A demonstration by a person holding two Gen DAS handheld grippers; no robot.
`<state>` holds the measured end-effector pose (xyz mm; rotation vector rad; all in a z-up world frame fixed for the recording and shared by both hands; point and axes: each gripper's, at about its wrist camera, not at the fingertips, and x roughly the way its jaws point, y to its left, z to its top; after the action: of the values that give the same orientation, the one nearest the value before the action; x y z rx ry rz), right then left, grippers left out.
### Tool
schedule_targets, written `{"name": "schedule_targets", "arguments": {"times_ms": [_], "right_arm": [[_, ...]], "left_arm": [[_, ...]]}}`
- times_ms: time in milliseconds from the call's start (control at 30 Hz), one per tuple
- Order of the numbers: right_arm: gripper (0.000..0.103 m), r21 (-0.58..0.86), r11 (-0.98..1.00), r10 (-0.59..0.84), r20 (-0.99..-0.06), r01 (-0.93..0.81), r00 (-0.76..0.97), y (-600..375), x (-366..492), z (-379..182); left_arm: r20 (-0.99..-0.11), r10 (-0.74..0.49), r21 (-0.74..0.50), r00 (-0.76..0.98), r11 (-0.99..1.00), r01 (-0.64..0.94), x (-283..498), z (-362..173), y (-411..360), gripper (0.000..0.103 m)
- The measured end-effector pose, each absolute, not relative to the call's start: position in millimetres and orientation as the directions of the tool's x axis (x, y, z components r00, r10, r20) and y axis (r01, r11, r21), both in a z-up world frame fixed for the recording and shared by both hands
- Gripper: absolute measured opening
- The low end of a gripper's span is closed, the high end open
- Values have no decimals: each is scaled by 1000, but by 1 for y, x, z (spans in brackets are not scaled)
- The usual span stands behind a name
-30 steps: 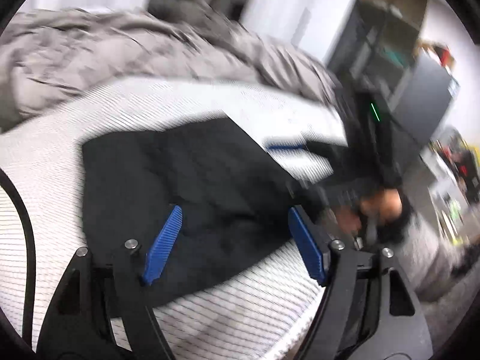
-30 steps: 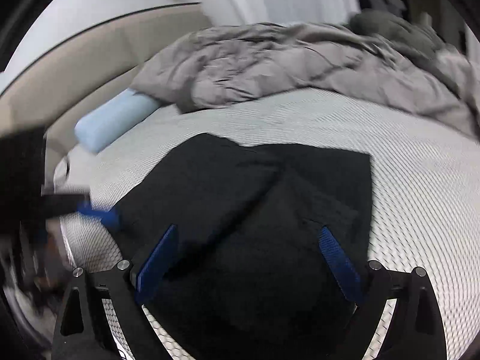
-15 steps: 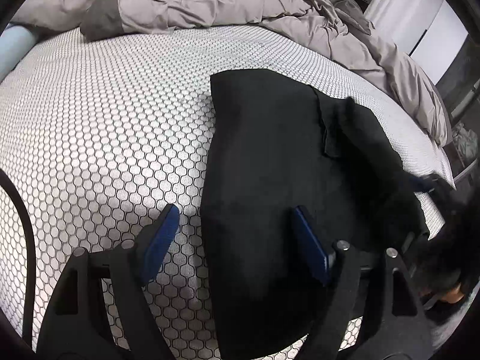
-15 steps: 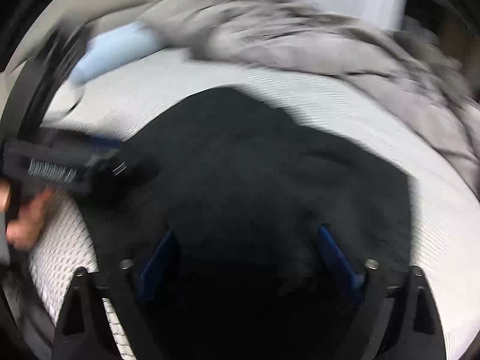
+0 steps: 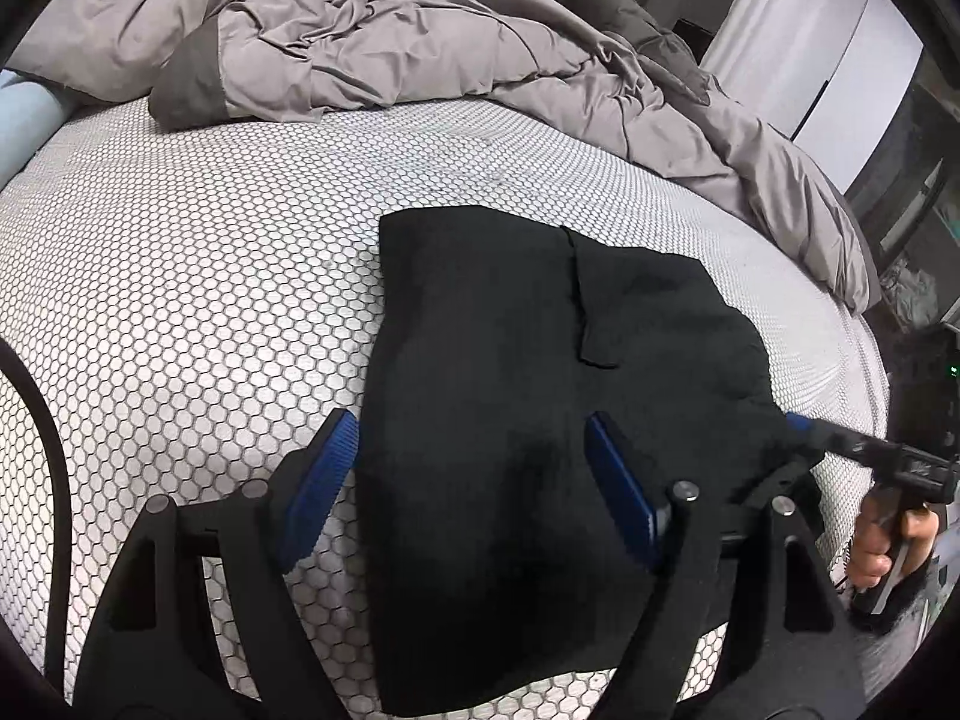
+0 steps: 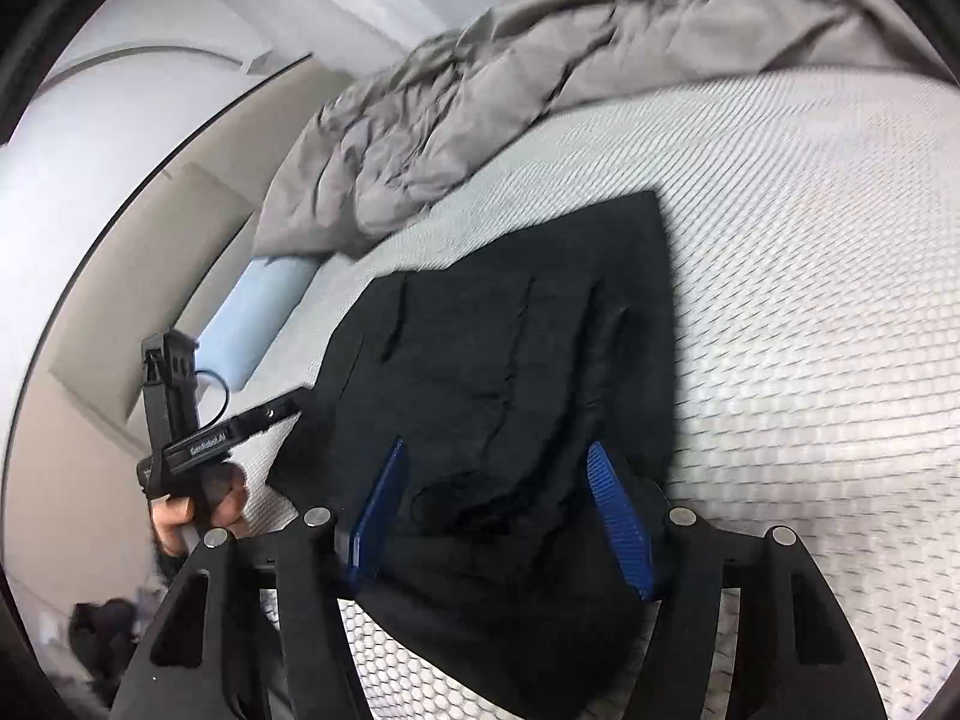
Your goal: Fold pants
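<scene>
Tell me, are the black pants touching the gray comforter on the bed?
Apart. The left wrist view shows a band of bare honeycomb mattress between the black pants and the gray comforter.

You have one pair of black pants (image 5: 528, 396) at centre, one grey duvet (image 5: 372, 30) heaped at twelve o'clock, one pale blue bolster (image 6: 258, 318) at nine o'clock, and two grippers, left gripper (image 5: 474, 492) and right gripper (image 6: 498, 516).
</scene>
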<state>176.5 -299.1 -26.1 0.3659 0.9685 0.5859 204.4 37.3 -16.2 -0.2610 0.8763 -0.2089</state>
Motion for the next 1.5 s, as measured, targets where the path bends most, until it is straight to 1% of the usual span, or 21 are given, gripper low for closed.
{"name": "schedule_targets", "arguments": {"times_ms": [167, 233, 267, 300, 333, 367, 400, 467, 533, 600, 667, 733, 833, 1000, 1067, 1133, 1200, 1233, 1400, 1467, 1500], "right_arm": [[62, 466, 836, 549, -730, -291, 407, -278, 188, -46], [46, 382, 869, 488, -762, -314, 426, -272, 189, -45], [44, 361, 874, 476, -766, -324, 431, -271, 187, -44], [38, 355, 873, 477, -761, -333, 440, -271, 186, -42], [28, 350, 870, 482, -752, -347, 450, -269, 187, -40], [23, 329, 867, 482, -743, -373, 465, -270, 181, -32], [21, 318, 863, 486, -733, -392, 476, -271, 177, -27], [21, 311, 862, 486, -728, -400, 483, -275, 173, -21], [26, 306, 883, 453, -754, -355, 477, -282, 178, -27], [34, 413, 864, 500, -762, -286, 412, -294, 191, -42], [39, 567, 789, 614, -707, -237, 351, -308, 202, -54], [51, 647, 732, 677, -662, -212, 321, -314, 210, -59], [53, 677, 709, 702, -646, -200, 301, -314, 221, -62], [52, 620, 753, 656, -678, -222, 332, -298, 236, -63], [49, 591, 773, 632, -689, -229, 355, -293, 236, -60], [25, 565, 785, 619, -684, -256, 386, -289, 234, -53], [15, 575, 778, 624, -664, -253, 412, -292, 229, -42], [12, 588, 770, 632, -649, -248, 425, -293, 226, -35], [11, 646, 693, 709, -532, -319, 464, -298, 184, 19], [11, 669, 678, 720, -520, -305, 459, -302, 170, 20], [12, 661, 689, 711, -535, -299, 456, -304, 168, 16]], "left_arm": [[-747, -252, -263, 616, 962, 75, 206, -20, 30, 76], [-752, -251, -264, 610, 962, 71, 206, -23, 32, 76], [-752, -254, -269, 608, 961, 69, 206, -25, 33, 76], [-754, -256, -273, 605, 960, 65, 206, -25, 34, 76], [-755, -257, -275, 603, 959, 63, 206, -25, 35, 76], [-755, -260, -280, 602, 958, 63, 206, -24, 36, 76], [-754, -262, -282, 602, 957, 63, 207, -25, 37, 76], [-757, -259, -276, 600, 959, 66, 207, -26, 36, 76], [-761, -255, -268, 597, 961, 68, 207, -27, 35, 76], [-763, -251, -263, 595, 962, 69, 207, -28, 34, 76], [-764, -249, -263, 595, 963, 65, 207, -28, 34, 76], [-767, -247, -264, 592, 963, 60, 208, -29, 34, 76], [-769, -246, -261, 590, 963, 62, 208, -29, 34, 76], [-772, -245, -259, 587, 964, 62, 207, -30, 34, 76], [-771, -249, -264, 586, 962, 62, 207, -29, 35, 76], [-769, -254, -270, 587, 961, 62, 206, -27, 36, 76], [-760, -260, -278, 596, 958, 65, 204, -24, 38, 76], [-755, -260, -280, 601, 958, 63, 202, -21, 40, 76], [-729, -280, -306, 625, 950, 69, 195, -11, 48, 76], [-730, -276, -302, 626, 951, 67, 195, -10, 49, 76], [-733, -275, -302, 622, 951, 63, 196, -11, 50, 76]]}}
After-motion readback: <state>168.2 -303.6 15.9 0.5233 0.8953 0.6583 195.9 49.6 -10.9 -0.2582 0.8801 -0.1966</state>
